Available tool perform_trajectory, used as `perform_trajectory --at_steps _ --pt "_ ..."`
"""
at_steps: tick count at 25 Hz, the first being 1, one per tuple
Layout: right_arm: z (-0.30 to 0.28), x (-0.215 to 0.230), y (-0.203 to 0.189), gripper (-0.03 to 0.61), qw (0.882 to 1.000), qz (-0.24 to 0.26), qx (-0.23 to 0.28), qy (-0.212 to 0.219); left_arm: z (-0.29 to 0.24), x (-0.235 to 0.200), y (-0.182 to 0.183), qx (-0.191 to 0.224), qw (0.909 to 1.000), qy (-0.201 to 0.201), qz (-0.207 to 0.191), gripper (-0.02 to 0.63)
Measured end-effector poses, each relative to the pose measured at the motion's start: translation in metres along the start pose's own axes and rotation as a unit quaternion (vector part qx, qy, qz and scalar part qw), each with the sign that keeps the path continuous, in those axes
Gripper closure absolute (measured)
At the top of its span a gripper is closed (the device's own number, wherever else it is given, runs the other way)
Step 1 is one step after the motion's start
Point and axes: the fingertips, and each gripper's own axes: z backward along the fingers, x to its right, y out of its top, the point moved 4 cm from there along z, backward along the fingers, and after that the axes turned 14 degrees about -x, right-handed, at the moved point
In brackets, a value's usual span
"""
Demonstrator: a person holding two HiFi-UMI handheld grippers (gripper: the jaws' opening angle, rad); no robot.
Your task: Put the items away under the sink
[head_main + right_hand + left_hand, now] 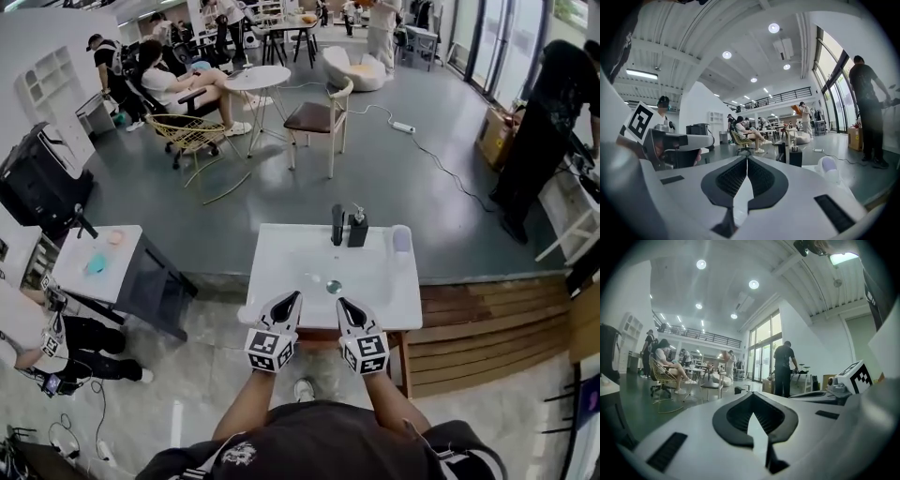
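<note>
Left gripper point(290, 303) and right gripper point(346, 308) are side by side over the near edge of the white sink point(281, 281), each with jaws clenched together on nothing. Along the sink's rear edge, left to right, stand a black faucet point(337, 225), a dark soap dispenser point(357, 230) just beside it, and a pale lavender container point(401, 239) near the right corner, apart from both grippers

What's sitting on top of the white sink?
A black tap, a dark pump bottle and a pale lilac container stand along the back rim of the sink. Underneath is hidden by the sink itself.
</note>
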Motion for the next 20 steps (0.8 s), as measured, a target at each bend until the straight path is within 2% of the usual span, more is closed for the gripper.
perform_trajectory --at_steps 8,14,20 --pt "-0.025 0.006 0.011 0.554 0.999 0.003 -0.007 -0.035 -0.029 -0.028 0.002 0.0 0.9992 -0.04 0.009 0.606" --pt "-0.035 0.018 0.007 0.554 0.998 -0.002 -0.021 -0.054 -0.053 -0.037 0.002 -0.004 0.9984 -0.051 0.023 0.606" --pt "-0.059 0.052 0.002 0.555 0.996 -0.007 -0.047 -0.08 -0.085 -0.044 -0.002 -0.023 0.9983 -0.05 0.02 0.606"
